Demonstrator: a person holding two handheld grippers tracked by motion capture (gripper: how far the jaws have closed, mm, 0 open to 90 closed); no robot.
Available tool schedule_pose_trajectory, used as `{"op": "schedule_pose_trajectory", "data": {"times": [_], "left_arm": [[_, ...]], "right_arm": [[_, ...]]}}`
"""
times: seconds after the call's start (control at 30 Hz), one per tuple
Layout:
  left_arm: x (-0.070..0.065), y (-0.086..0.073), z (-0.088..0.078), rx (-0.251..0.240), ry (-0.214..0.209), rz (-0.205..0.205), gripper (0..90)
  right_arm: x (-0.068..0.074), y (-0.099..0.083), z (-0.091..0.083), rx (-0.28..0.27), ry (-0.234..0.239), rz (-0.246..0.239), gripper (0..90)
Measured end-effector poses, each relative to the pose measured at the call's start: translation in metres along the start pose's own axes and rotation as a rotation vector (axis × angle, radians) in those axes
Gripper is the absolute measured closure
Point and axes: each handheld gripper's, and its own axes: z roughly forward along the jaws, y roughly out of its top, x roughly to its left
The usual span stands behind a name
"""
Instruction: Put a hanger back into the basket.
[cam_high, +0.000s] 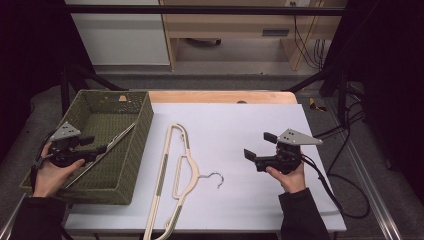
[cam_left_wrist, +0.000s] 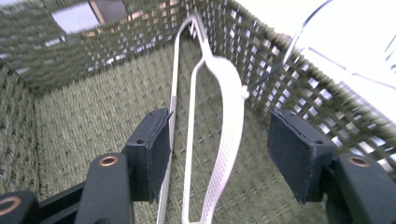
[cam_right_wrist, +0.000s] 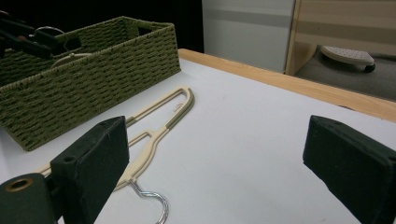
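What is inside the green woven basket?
A pale clothes hanger lies in the green woven basket, leaning from floor to rim. Its hook pokes through the mesh wall; the left claw covers its lower end.

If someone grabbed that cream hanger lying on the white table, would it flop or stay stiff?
The cream hanger looks like thin moulded plastic, so probably stiff and light. Lying flat, it should slide rather than roll. Its metal hook may snag.

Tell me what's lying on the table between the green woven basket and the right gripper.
A cream hanger with a metal hook lies flat on the white table between the basket and the right gripper, as the high view shows.
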Motion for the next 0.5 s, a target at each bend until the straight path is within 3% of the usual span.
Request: {"op": "schedule_pose_trajectory", "data": {"times": [0.13,0.23,0.37,0.5], "left_arm": [[-0.005,0.003,-0.015,-0.057,0.002,-0.008,35.4],[-0.013,0.006,-0.028,-0.129,0.004,-0.027,30.5],[-0.029,0.01,-0.044,-0.231,0.003,-0.05,20.2],[-0.052,0.01,-0.053,-0.29,0.002,-0.046,12.0]], "right_arm": [[0.0,0.0,0.0,-0.001,0.003,0.001,7.5],[0.001,0.0,0.0,0.0,0.017,0.0,7.6],[0.002,-0.001,0.002,0.001,0.03,0.008,8.0],[0.004,-0.002,0.004,0.003,0.048,0.005,8.4]]}}
